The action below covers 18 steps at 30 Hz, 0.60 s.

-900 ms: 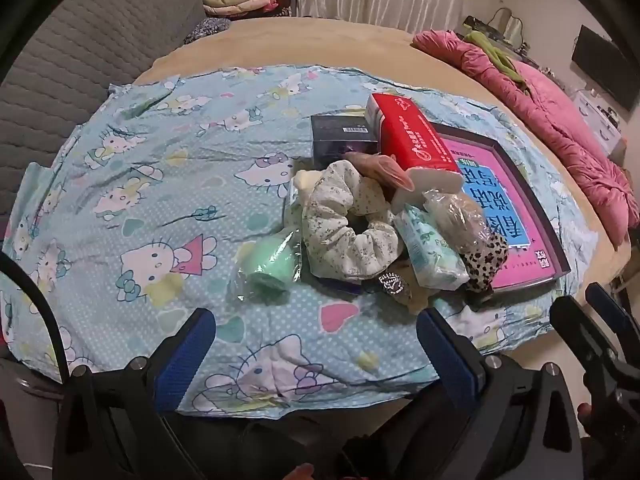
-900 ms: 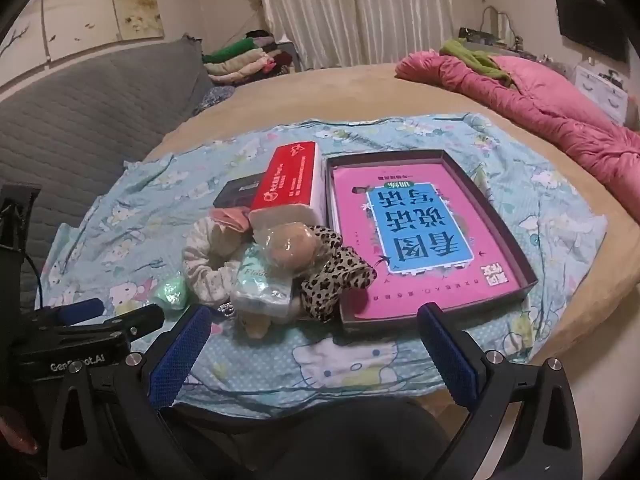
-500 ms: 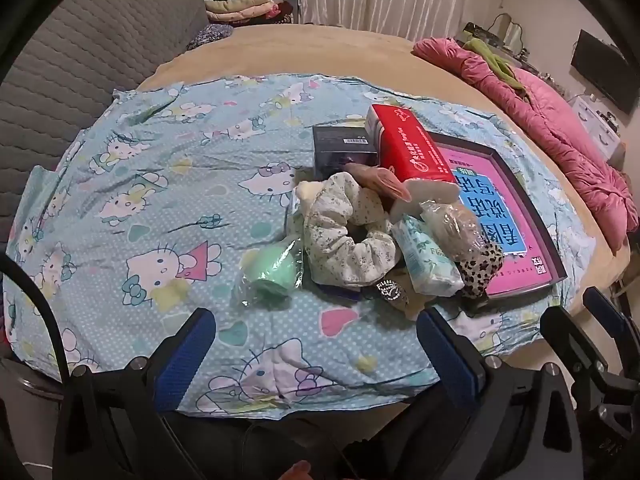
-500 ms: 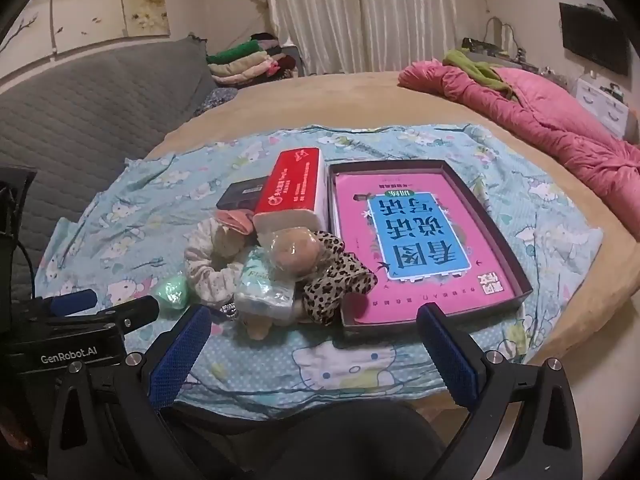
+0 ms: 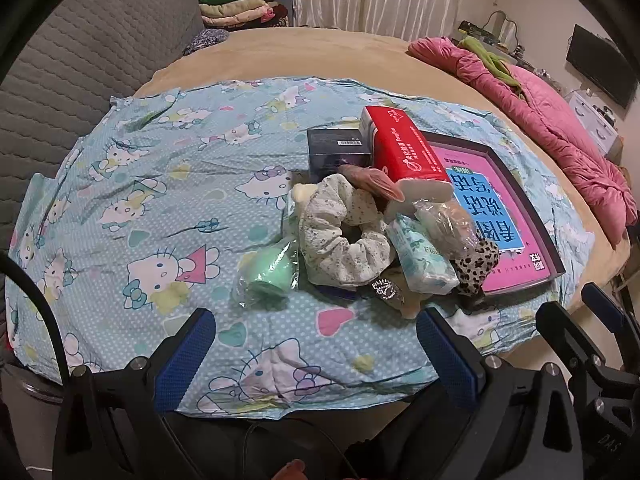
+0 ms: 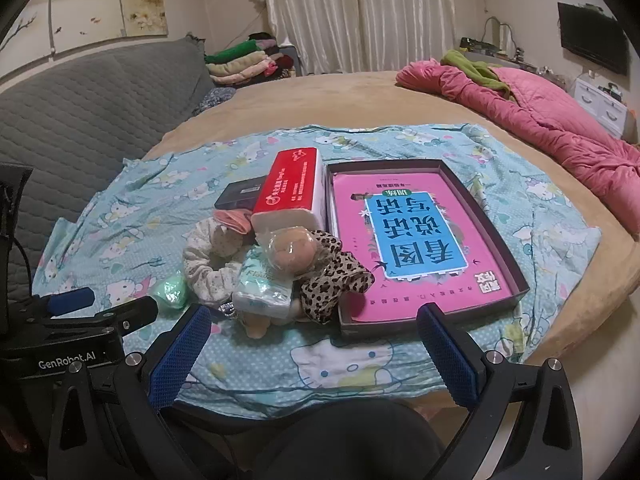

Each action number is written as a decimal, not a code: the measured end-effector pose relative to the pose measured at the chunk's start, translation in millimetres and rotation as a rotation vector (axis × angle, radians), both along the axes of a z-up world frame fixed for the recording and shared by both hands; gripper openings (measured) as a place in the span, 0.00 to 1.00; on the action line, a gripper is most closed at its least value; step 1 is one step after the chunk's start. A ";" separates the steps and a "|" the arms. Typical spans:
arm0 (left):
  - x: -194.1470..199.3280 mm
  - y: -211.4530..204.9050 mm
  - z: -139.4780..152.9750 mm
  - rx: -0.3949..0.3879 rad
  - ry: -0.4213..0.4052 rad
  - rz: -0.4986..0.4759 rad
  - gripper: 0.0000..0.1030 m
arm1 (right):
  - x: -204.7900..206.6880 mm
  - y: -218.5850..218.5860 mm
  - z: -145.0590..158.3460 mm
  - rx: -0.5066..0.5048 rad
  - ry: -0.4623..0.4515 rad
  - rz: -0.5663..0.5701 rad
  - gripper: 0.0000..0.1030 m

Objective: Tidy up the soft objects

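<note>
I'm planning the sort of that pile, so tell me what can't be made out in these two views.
- Small beige item: right wrist view, mostly under the tissue pack; cannot identify.
- Dark box: left wrist view, its right side behind the red tissue box.
- Dark tag: left wrist view, print too small.
- Round wrapped item: crinkled plastic blurs it.

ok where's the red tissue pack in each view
Left wrist view: red tissue pack right of centre, upper middle, just left of the pink box.
Right wrist view: red tissue pack just left of centre, again against the box's left side.
Shared landmark: pink box.
</note>
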<state>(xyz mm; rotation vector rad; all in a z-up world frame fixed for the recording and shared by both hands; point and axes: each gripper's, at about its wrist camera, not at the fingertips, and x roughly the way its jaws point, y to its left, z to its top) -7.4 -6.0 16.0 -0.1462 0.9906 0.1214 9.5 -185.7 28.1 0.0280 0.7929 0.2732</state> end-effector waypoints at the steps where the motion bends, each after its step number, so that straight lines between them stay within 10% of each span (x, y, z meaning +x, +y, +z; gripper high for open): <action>1: 0.0 -0.1 0.0 0.001 0.000 0.001 0.98 | -0.8 -0.1 -0.3 0.001 -0.001 0.001 1.00; 18: -1.7 1.8 0.3 0.003 -0.002 0.002 0.98 | -0.9 -1.7 1.7 0.006 -0.006 0.000 1.00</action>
